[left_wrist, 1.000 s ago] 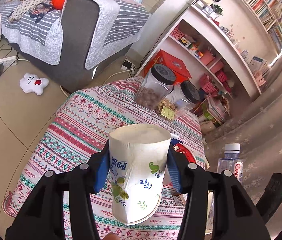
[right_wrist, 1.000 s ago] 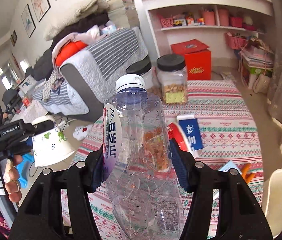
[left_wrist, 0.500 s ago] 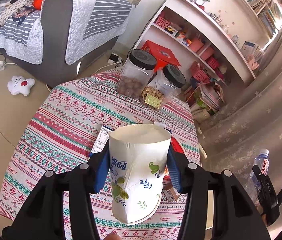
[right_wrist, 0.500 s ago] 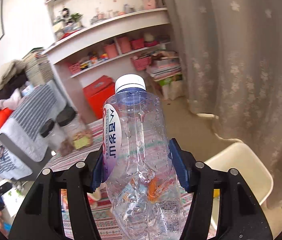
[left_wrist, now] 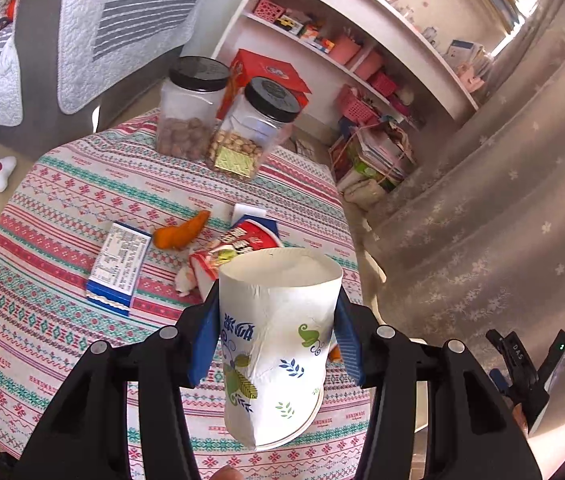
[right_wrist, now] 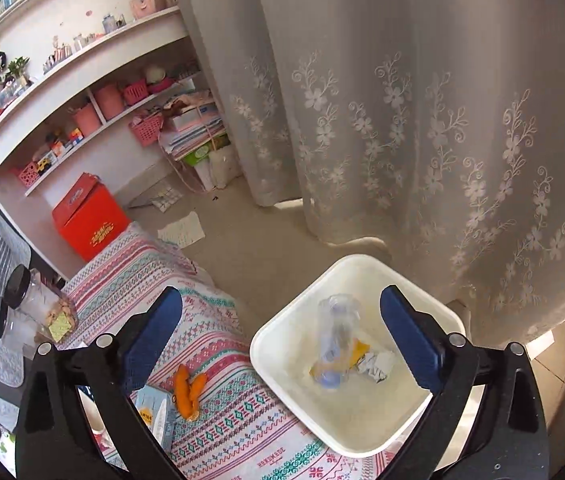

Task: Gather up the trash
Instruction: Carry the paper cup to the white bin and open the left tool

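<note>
Gaping over the bin: the right gripper (right_wrist: 278, 336) has its blue jaws opening wide, nothing between them, directly above the white waste bin (right_wrist: 266, 344).
Bottle: the clear plastic bottle (right_wrist: 334, 344) lies cap-down inside the bin, beside a yellow wrapper and a crumpled foil ball (right_wrist: 374, 364).
Cup: the left gripper (left_wrist: 276, 332) is clenched on a paper cup (left_wrist: 278, 340), carried upside down above the patterned tablecloth (left_wrist: 62, 200).
Left on the table: an orange peel (left_wrist: 180, 234), a blue-edged carton (left_wrist: 120, 262) and a red snack packet (left_wrist: 238, 244); two black-lidded jars (left_wrist: 218, 120) at the far side are probably food, not trash.
Risk, cup: thin paper is pinched near its middle, so a harder squeeze could crumple it or let it slip before it reaches the bin.
Risk, aim: the bin stands just beside the table edge; letting go early would likely drop the cup onto the cloth or the floor.
Risk, crossing: both grippers work the same corner, so a collision looks possible if the right one lingers.
Unclear: whether the cup holds dregs cannot be told from here.
</note>
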### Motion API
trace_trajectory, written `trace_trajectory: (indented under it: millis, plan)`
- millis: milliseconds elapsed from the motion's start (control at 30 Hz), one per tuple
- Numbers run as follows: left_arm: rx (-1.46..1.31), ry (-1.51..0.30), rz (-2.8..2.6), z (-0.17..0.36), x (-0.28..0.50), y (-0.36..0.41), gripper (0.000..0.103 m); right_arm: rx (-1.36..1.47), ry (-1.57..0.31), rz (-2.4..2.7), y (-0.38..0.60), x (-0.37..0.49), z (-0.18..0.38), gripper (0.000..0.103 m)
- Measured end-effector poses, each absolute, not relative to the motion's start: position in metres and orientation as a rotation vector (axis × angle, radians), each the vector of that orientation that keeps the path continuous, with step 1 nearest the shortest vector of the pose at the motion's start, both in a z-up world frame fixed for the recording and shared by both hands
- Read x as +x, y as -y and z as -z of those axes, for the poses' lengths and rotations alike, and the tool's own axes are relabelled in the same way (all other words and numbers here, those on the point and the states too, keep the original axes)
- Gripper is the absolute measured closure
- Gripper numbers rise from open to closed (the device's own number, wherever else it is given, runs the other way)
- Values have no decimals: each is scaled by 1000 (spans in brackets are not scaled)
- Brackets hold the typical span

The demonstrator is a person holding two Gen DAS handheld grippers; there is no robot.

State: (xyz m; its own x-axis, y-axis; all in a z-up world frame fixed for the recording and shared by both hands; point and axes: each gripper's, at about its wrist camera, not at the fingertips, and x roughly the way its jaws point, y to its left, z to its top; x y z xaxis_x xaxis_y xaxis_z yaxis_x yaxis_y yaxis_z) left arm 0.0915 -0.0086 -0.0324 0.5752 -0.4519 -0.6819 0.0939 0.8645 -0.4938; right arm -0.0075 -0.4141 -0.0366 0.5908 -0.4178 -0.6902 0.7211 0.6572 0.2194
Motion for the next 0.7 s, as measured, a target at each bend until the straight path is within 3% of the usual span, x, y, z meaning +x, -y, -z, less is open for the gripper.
trace_trajectory:
  millis: [367,700]
  plan:
    - [-243,-897,595,10,84,178,52,577,-484,801,471,-53,-1,7]
    - [-178,-1000,783,34,69,321,52,672,-451,854,523,-84,0,7]
